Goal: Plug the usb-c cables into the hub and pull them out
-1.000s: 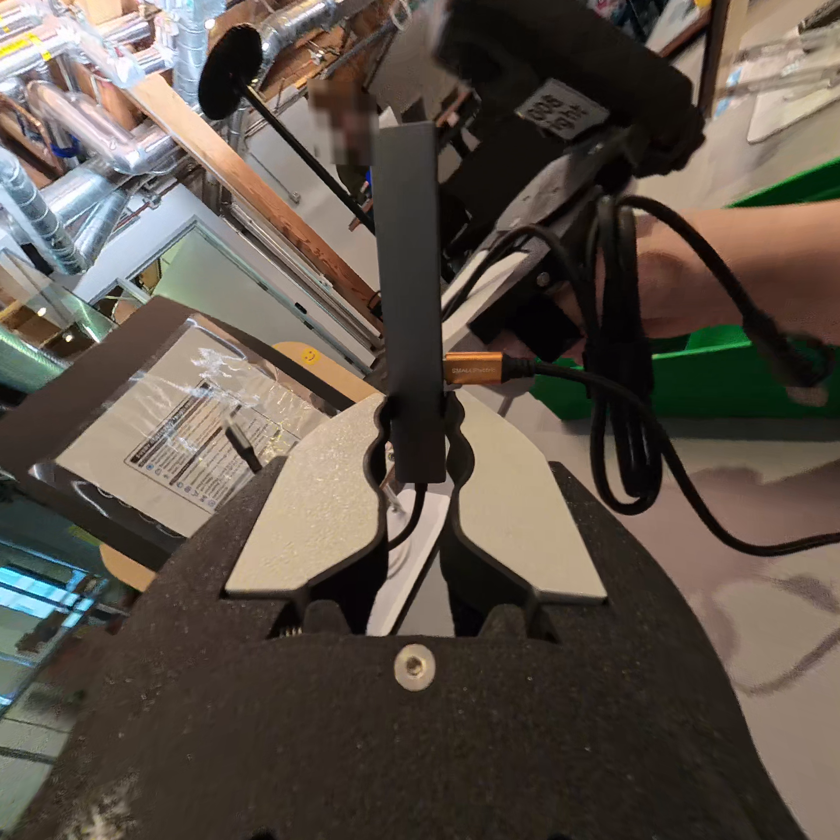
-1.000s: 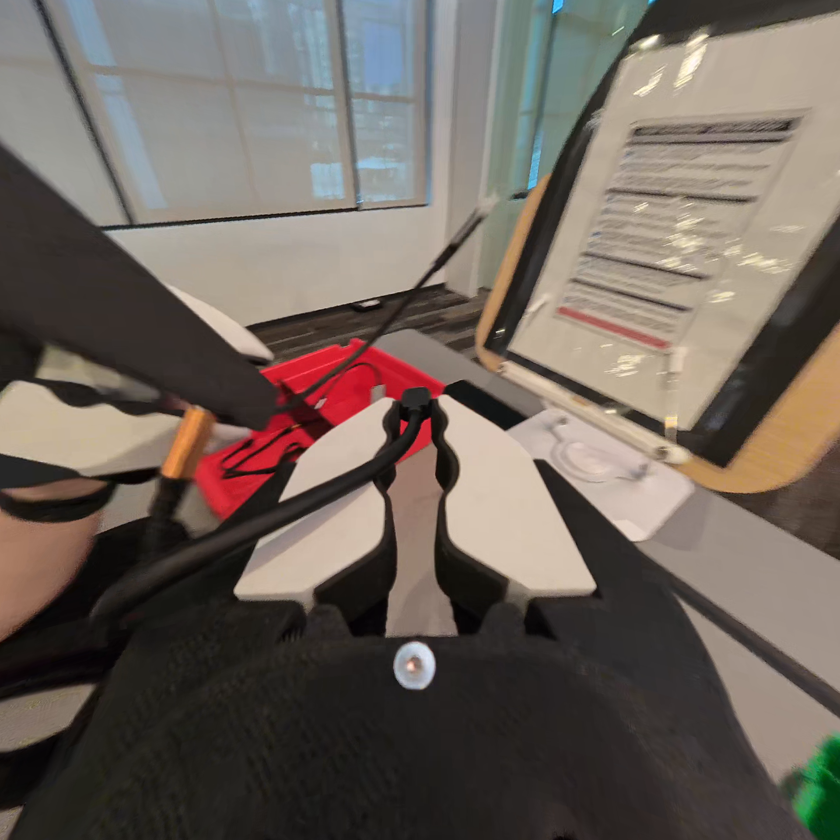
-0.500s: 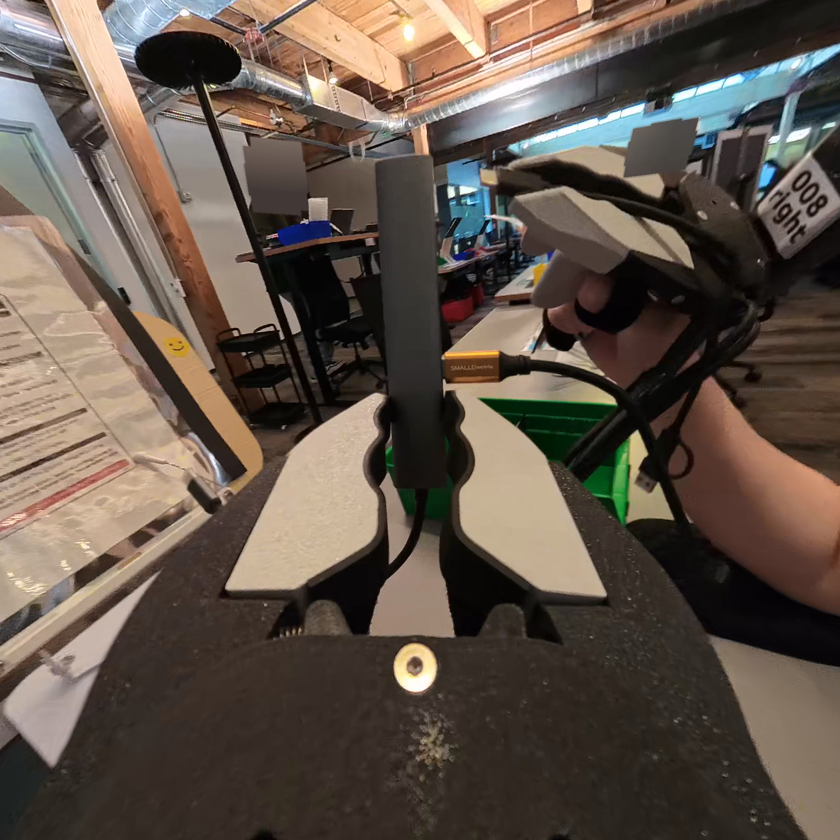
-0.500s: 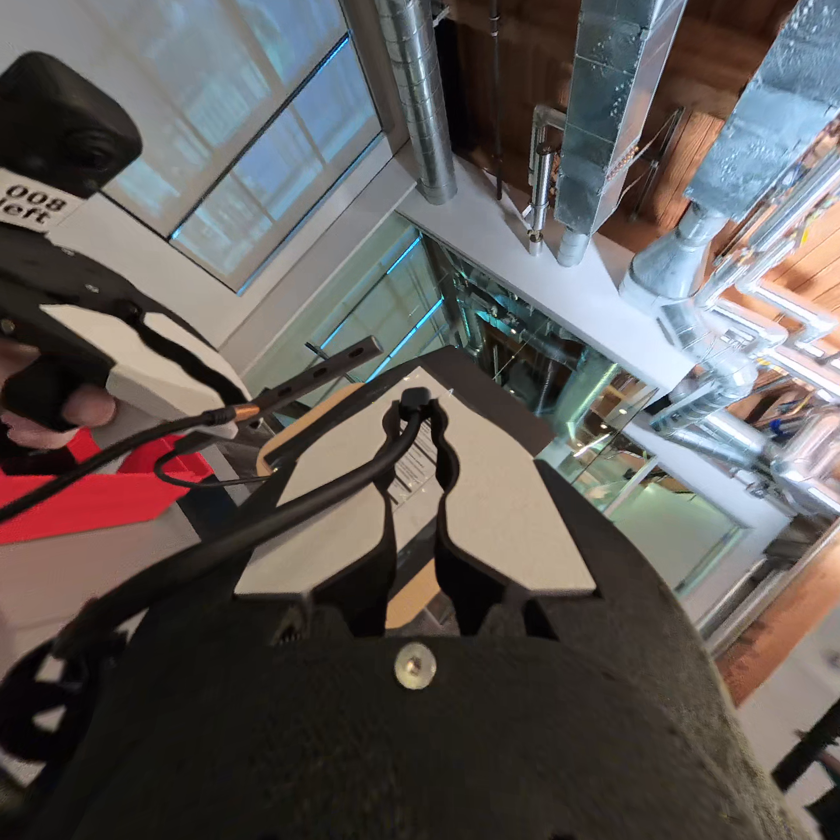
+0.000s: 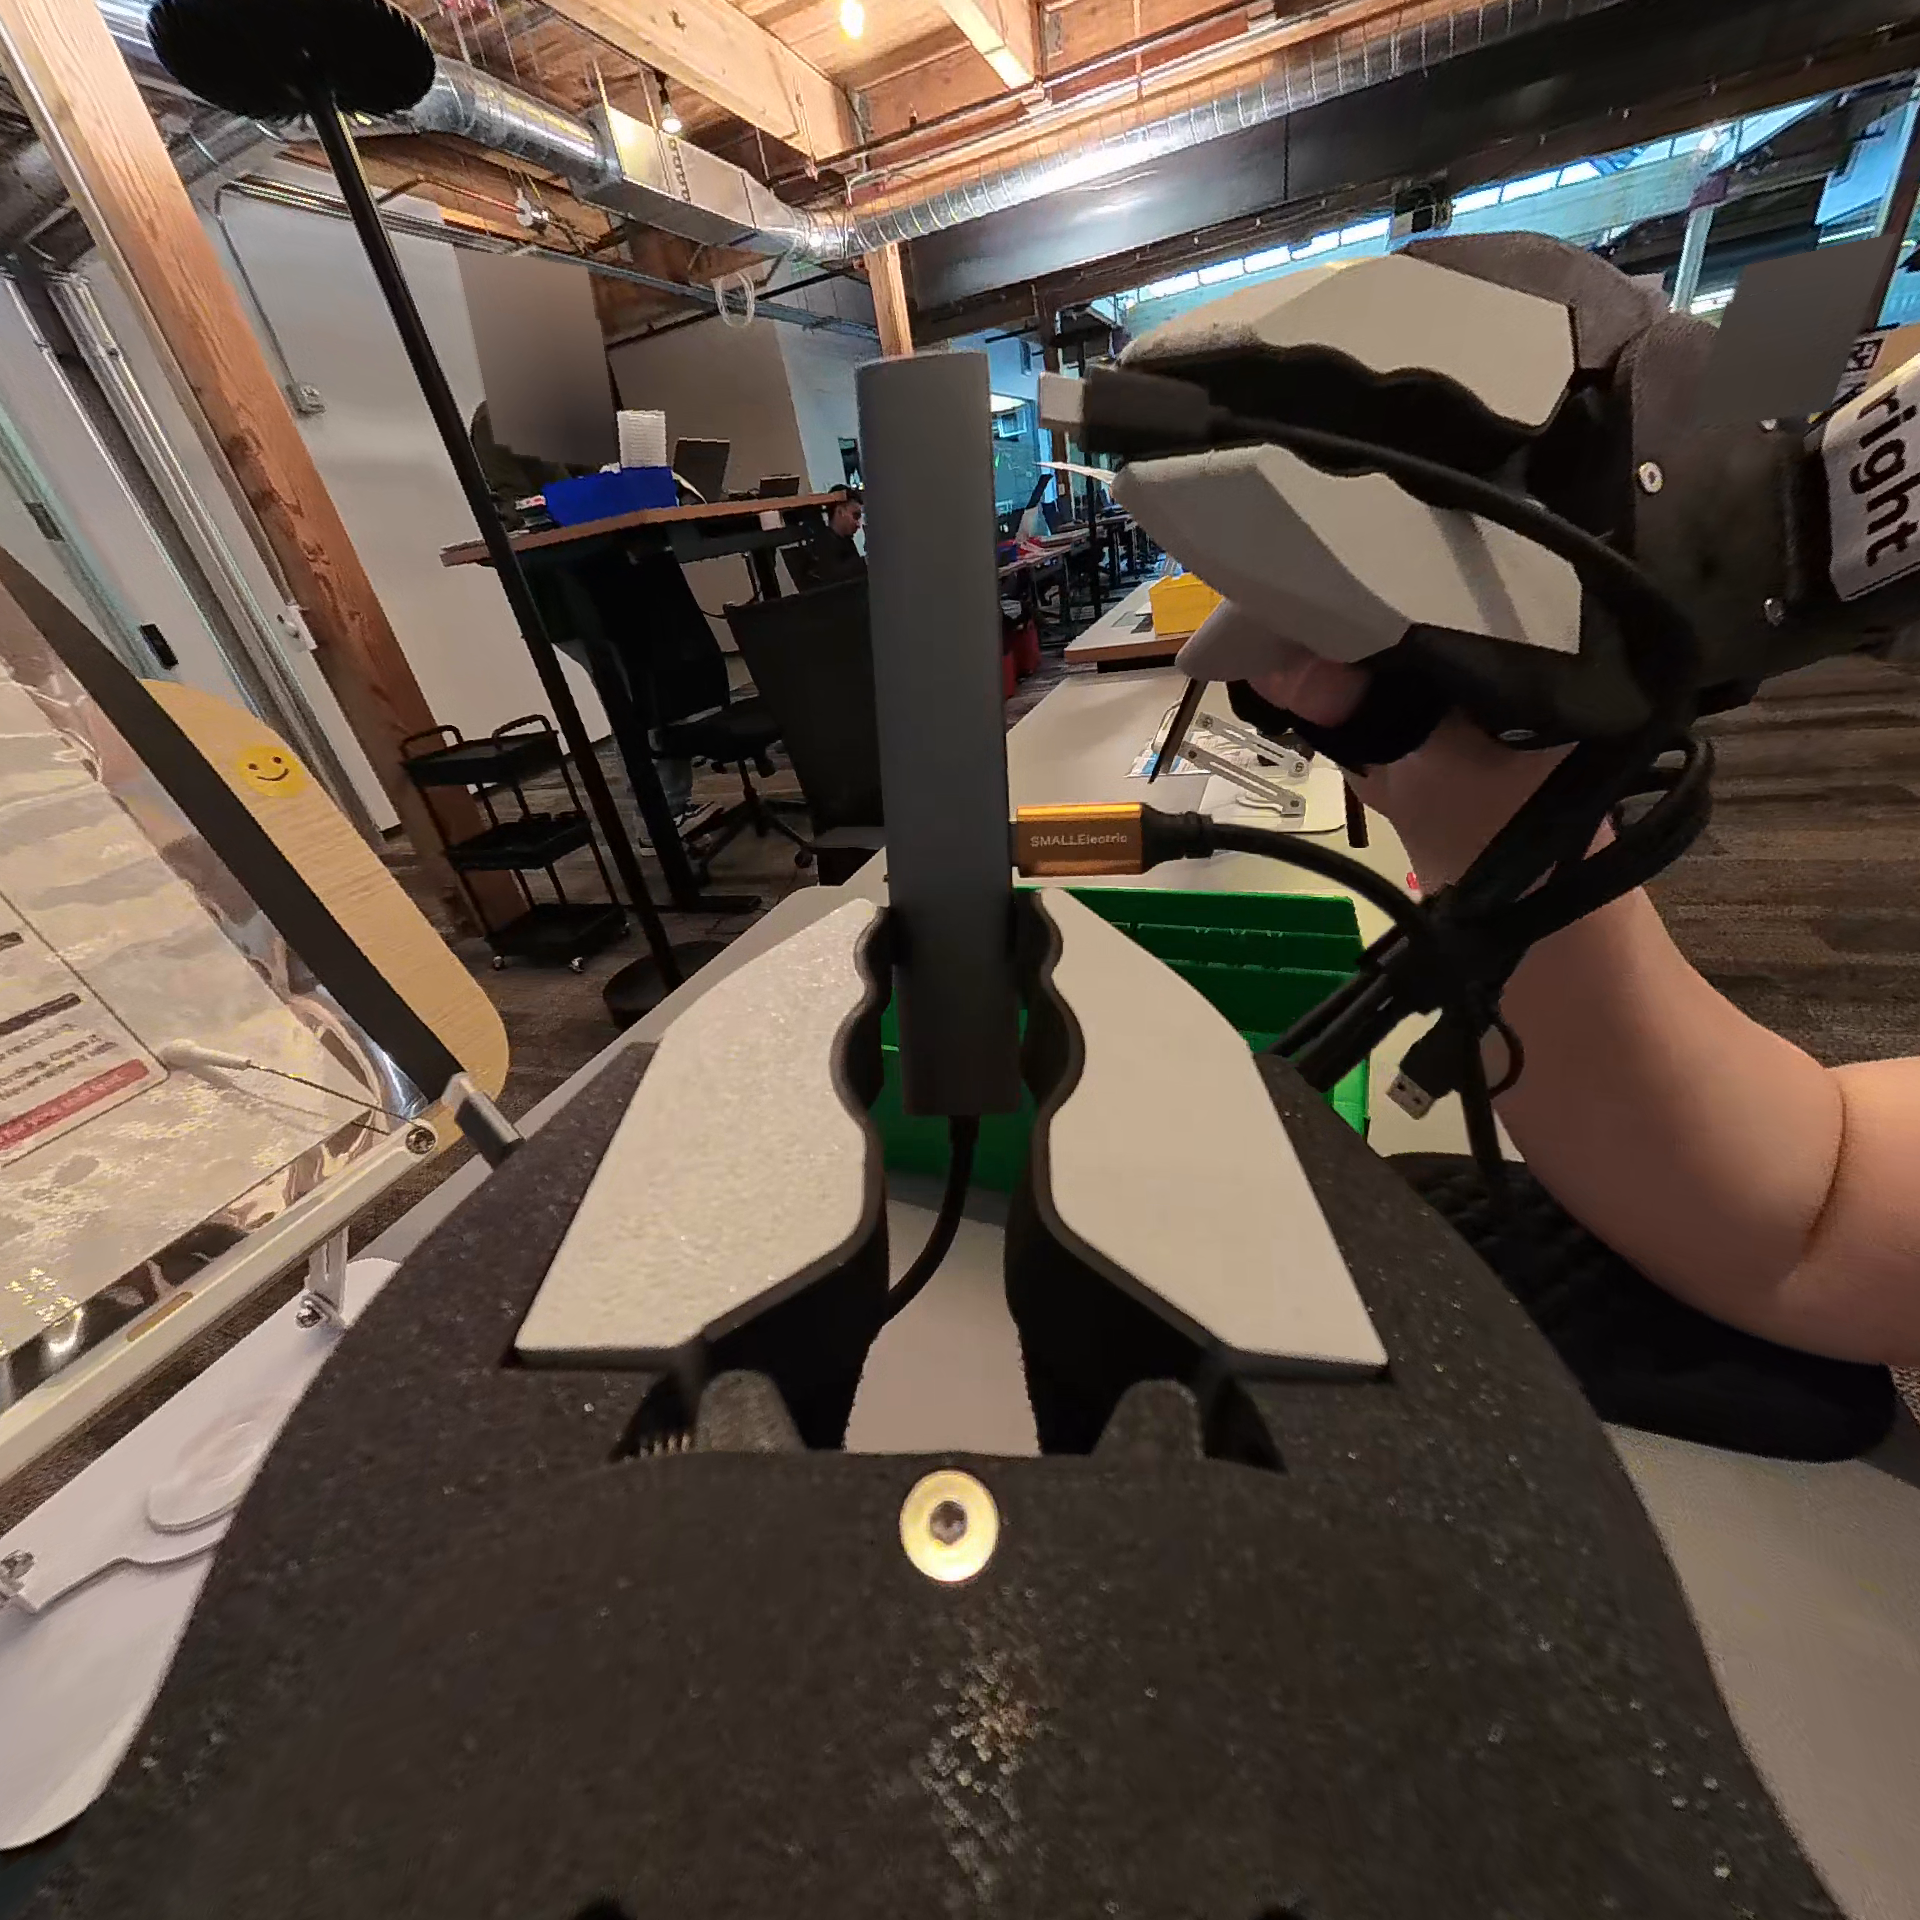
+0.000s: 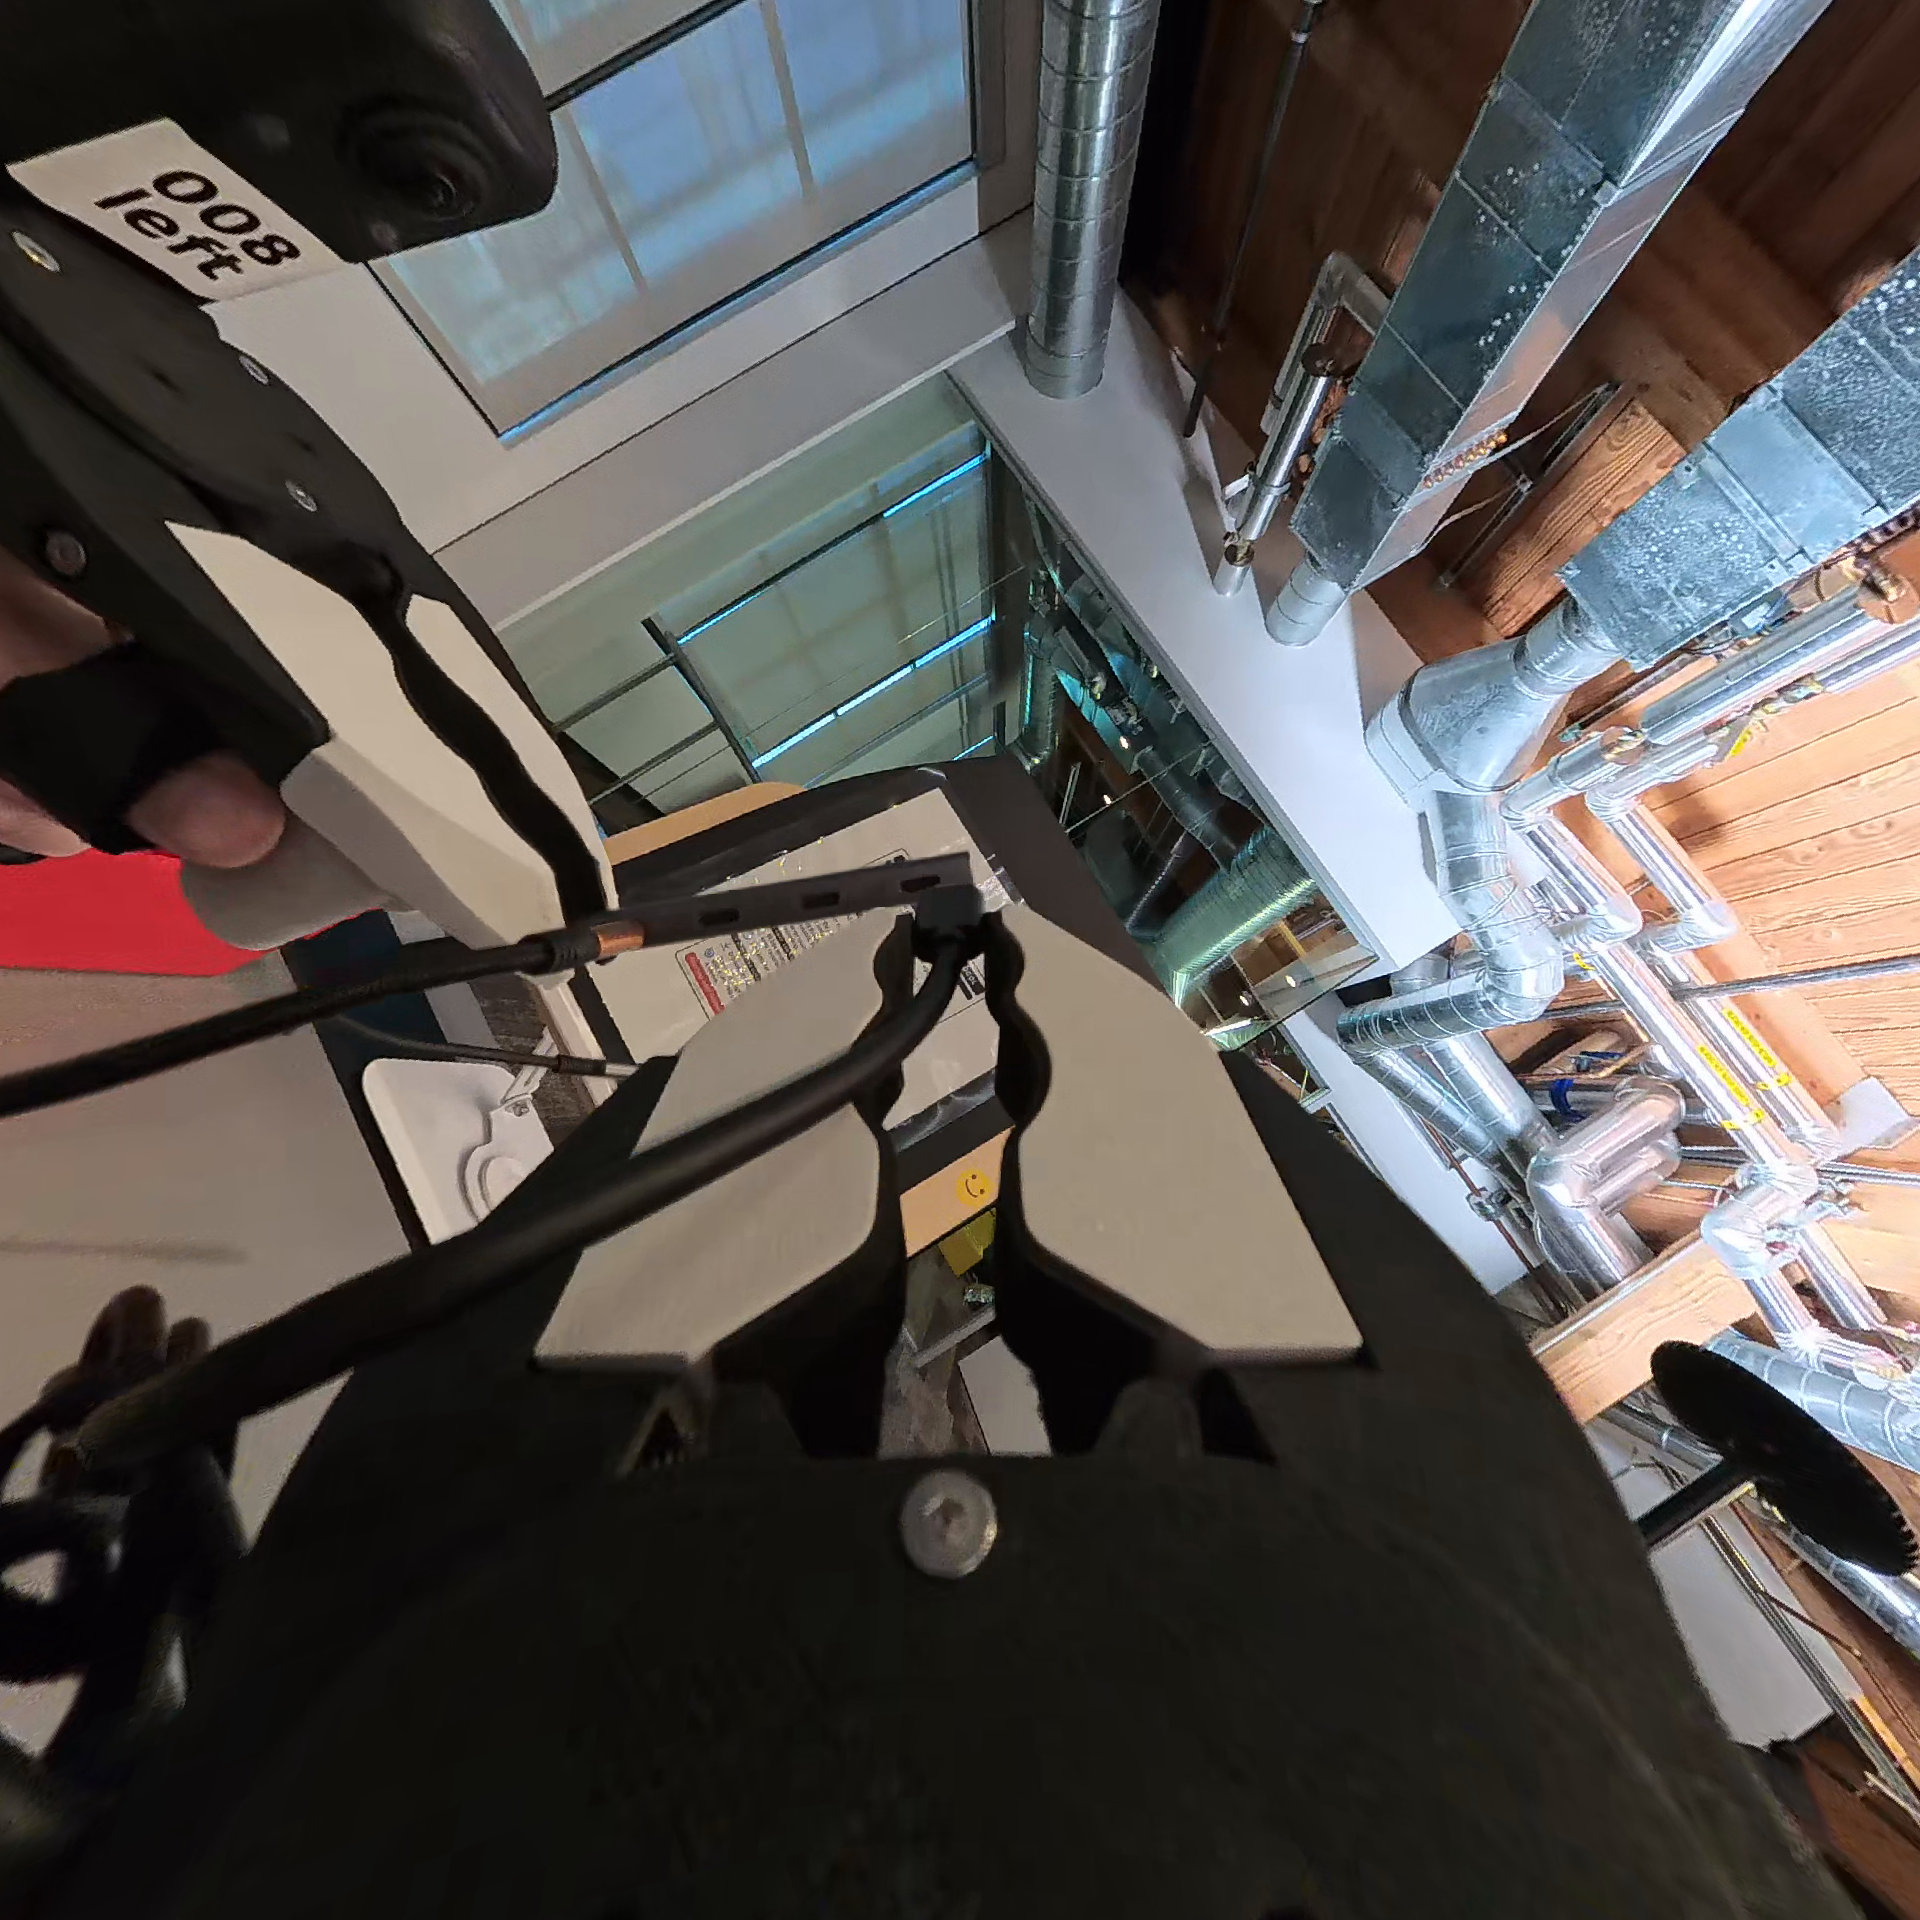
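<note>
My left gripper [image 5: 951,925] is shut on the lower end of a dark grey stick-shaped hub [image 5: 930,675] and holds it upright above the table. An orange usb-c plug [image 5: 1081,840] with a black cable sits in the hub's right side. My right gripper [image 5: 1101,426] is shut on a black cable plug [image 5: 1143,407], its tip just right of the hub's top end. In the right wrist view the right gripper [image 6: 948,935] pinches that black plug [image 6: 951,912] beside the hub's [image 6: 790,909] port edge. The orange plug [image 6: 613,935] and left gripper [image 6: 566,883] show to the left.
A green bin [image 5: 1195,966] lies behind the hub and a red bin [image 6: 94,925] to the left. A plastic-covered sheet on a tilted board [image 5: 156,987] stands at left. A black pole stand [image 5: 468,540] rises behind. Spare cable loops [image 5: 1455,987] hang under the person's forearm [image 5: 1662,1143]. Left tips to right tips: about 9 cm.
The left gripper has tilted the hub upright toward the room. The right gripper has risen with the black plug from below the hub's side to beside its top end. The orange plug stays in.
</note>
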### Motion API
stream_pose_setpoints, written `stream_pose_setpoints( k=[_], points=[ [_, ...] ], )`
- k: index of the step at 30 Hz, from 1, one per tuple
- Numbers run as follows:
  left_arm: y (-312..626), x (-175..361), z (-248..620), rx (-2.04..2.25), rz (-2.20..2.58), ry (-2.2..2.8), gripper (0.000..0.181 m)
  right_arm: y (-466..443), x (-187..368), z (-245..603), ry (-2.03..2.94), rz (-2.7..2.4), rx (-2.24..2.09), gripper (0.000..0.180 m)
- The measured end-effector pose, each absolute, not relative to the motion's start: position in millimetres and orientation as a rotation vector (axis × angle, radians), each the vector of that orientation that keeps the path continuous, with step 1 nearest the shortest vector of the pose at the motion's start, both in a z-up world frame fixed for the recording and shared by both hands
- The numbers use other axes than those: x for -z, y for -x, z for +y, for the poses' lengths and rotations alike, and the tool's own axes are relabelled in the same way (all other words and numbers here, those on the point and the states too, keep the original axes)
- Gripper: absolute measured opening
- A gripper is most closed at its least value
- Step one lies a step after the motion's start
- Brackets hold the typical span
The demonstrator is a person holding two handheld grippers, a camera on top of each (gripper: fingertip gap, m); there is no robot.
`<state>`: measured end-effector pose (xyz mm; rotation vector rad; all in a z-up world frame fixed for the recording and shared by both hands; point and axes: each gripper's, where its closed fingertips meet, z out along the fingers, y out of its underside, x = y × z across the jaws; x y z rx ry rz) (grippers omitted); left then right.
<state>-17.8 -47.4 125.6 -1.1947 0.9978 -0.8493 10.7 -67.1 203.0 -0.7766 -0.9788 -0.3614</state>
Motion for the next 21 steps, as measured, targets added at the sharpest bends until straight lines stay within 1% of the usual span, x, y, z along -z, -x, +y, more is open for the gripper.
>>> stream_pose_setpoints(
  k=[11,21],
  points=[
    [15.1,-124.4,-50.2,0.828,1.021,1.191,0.022,-7.7,-197.9,-62.0,0.800,-1.008,0.367,0.013],
    [21.6,-123.1,-51.7,0.457,1.146,1.083,0.023,-7.8,-194.7,-66.7,0.835,-1.051,0.281,0.013]
  ],
)
